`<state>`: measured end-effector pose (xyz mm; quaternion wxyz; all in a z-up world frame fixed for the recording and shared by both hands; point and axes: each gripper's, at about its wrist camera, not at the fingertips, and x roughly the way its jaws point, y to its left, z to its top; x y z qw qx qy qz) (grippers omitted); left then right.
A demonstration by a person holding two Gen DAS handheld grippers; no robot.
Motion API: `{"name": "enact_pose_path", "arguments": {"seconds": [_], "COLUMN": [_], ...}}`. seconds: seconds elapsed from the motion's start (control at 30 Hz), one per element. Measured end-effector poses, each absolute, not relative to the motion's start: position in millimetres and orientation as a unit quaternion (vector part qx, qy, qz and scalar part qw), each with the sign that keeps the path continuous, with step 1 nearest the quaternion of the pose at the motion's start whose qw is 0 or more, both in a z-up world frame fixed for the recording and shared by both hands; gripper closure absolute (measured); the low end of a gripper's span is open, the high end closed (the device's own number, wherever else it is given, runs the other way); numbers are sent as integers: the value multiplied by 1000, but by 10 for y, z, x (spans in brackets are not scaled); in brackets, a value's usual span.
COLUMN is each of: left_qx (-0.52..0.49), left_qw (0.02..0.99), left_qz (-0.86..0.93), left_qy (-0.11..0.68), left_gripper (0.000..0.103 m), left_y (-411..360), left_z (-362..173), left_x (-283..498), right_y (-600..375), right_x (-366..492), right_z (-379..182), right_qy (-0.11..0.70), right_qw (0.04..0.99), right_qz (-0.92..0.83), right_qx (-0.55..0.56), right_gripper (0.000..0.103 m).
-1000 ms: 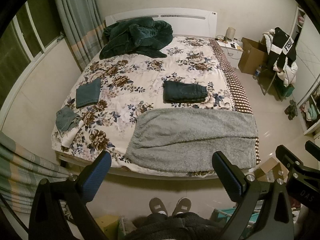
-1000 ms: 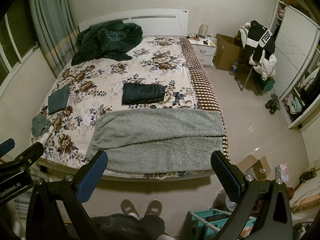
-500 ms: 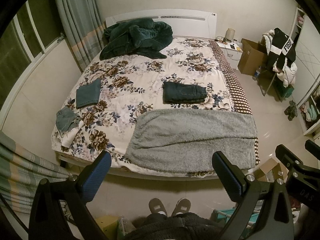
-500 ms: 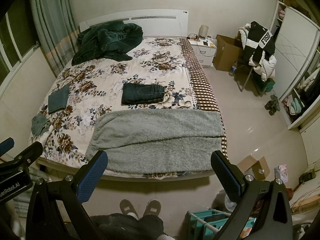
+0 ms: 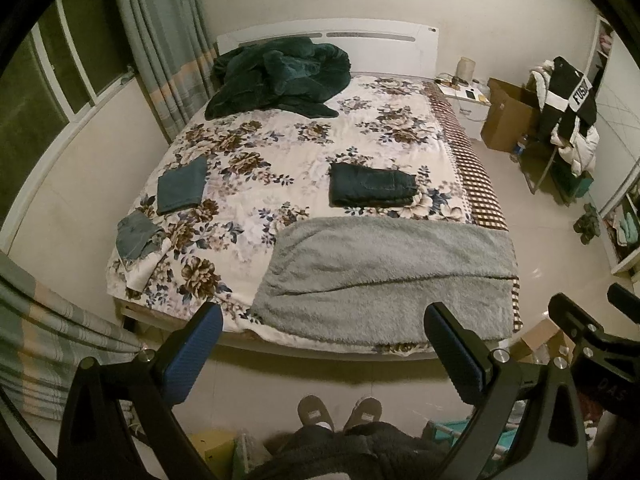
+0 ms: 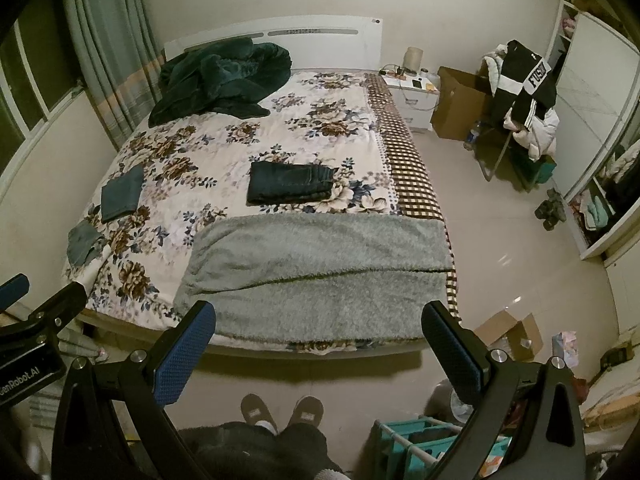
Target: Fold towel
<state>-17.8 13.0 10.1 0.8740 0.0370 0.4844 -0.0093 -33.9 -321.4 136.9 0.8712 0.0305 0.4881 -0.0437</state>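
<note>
A large grey fluffy towel [image 5: 392, 276] [image 6: 320, 272] lies spread across the foot of the bed, with one long fold line running across it. Its near edge hangs slightly over the bed's end. My left gripper [image 5: 322, 356] is held high and back from the bed, wide open, with nothing between its blue pads. My right gripper [image 6: 318, 354] hovers likewise, open and empty, beside the left one. Each gripper shows at the edge of the other's view. Neither touches the towel.
On the floral bedspread [image 5: 280, 168] lie folded dark jeans [image 5: 372, 184], a folded teal cloth [image 5: 182, 186], a small denim piece [image 5: 136, 236] and a heaped dark green blanket [image 5: 280, 76]. The person's slippered feet [image 6: 282, 410] stand at the bed's foot. A teal rack [image 6: 412, 440] and cardboard box [image 6: 512, 336] sit at the right.
</note>
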Motion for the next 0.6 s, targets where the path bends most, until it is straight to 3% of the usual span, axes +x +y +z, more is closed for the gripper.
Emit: {"name": "enact_pose_path", "arguments": {"seconds": [0.27,0.6], "left_qx": [42,45], "left_qw": [878,838], "left_qz": [57,99], "left_qy": [473,535], "left_gripper": [0,0], "left_y": [-36,-13], "left_z": [-309,-1149], "left_x": [213,1123], "right_y": [-3463,-3776], "right_x": [-23,1061], "right_z": [887,-303], "right_qy": [505,550], "right_qw": [862,832], "right_qz": [-34,-51], "right_qx": [39,51], "right_gripper": [0,0]}}
